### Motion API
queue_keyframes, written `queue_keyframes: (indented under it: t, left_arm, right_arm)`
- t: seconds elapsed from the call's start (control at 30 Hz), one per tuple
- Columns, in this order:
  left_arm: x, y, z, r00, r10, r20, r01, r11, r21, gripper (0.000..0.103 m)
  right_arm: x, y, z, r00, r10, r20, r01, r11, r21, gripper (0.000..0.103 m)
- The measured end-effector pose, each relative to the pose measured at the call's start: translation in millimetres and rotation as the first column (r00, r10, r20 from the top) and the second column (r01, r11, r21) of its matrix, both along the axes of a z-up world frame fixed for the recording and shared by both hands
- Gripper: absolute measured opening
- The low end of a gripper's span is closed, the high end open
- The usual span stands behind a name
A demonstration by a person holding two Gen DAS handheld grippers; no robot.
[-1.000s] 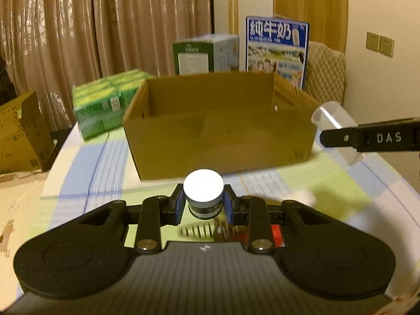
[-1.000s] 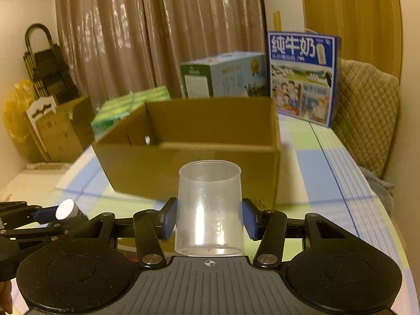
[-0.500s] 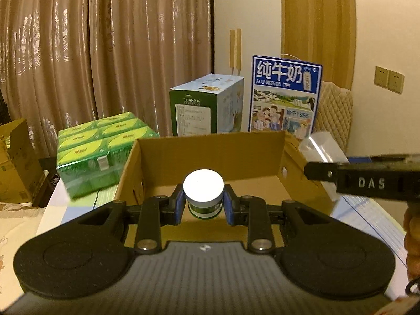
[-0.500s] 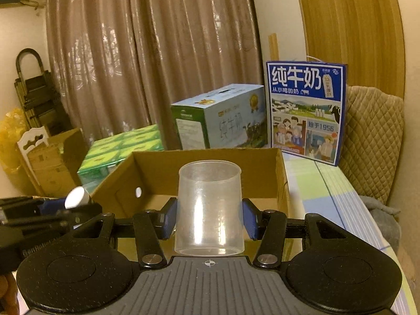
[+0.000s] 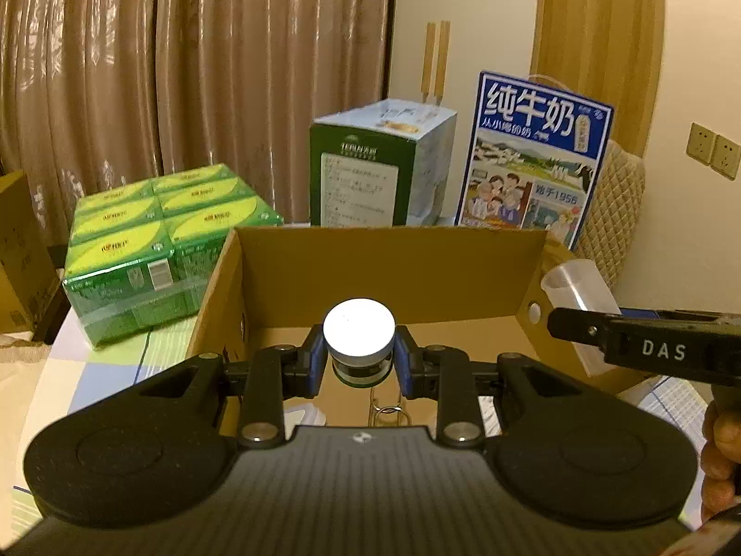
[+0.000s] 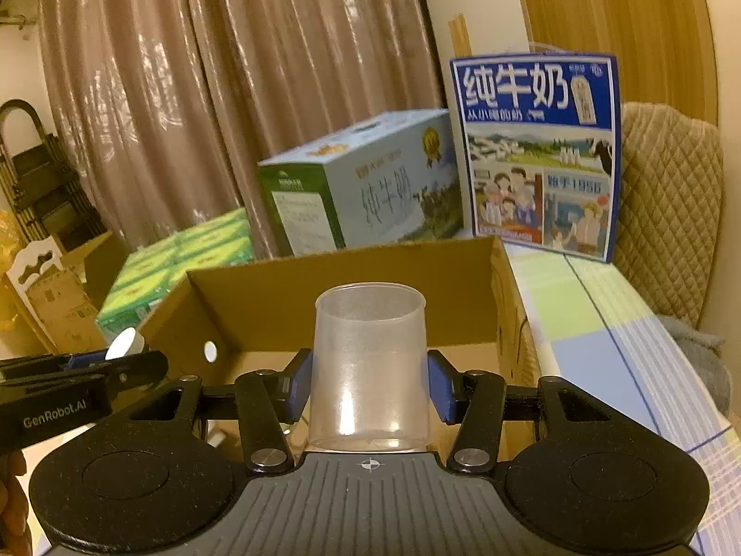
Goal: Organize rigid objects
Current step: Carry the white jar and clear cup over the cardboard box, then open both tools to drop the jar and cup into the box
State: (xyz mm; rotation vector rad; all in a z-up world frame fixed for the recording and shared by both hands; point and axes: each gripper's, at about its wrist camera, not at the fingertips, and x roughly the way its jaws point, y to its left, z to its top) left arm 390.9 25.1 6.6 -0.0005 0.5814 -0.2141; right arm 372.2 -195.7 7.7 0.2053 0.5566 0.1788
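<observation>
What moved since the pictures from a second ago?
Both grippers came forward over the cardboard box, so its inside now shows. The left gripper still holds the white-capped jar, and the right gripper the clear cup. Nothing was let go.

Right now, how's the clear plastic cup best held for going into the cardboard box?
Grip the clear plastic cup across its side wall near mid-height, coming from the near side, as the right gripper does. It stands upright, walls nearly straight, so the pads sit flat. Squeeze gently; it looks thin.
</observation>
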Motion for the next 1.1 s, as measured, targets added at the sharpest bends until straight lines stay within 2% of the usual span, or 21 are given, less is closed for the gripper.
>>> queue_keyframes:
  t: [0.43, 0.53, 0.83, 1.1]
  left_arm:
    - [11, -7, -16, 0.999, -0.008, -0.045, 0.009, 1.000, 0.018, 0.026]
    - [10, -6, -15, 0.999, 0.007, -0.033, -0.006, 1.000, 0.021, 0.039]
    - [10, 7, -10, 0.998, 0.060, -0.023, -0.060, 0.998, -0.007, 0.039]
    - [8, 3, -8, 0.999, 0.042, -0.020, -0.042, 0.999, 0.005, 0.039]
  right_arm:
    - [2, 1, -11, 1.000, 0.003, -0.026, -0.003, 1.000, -0.005, 0.048]
    - [2, 1, -11, 1.000, 0.003, -0.027, -0.003, 1.000, -0.003, 0.048]
    - [2, 2, -14, 0.999, 0.008, -0.033, -0.008, 1.000, 0.001, 0.048]
    - [2, 2, -15, 0.999, 0.011, -0.037, -0.011, 1.000, 0.000, 0.048]
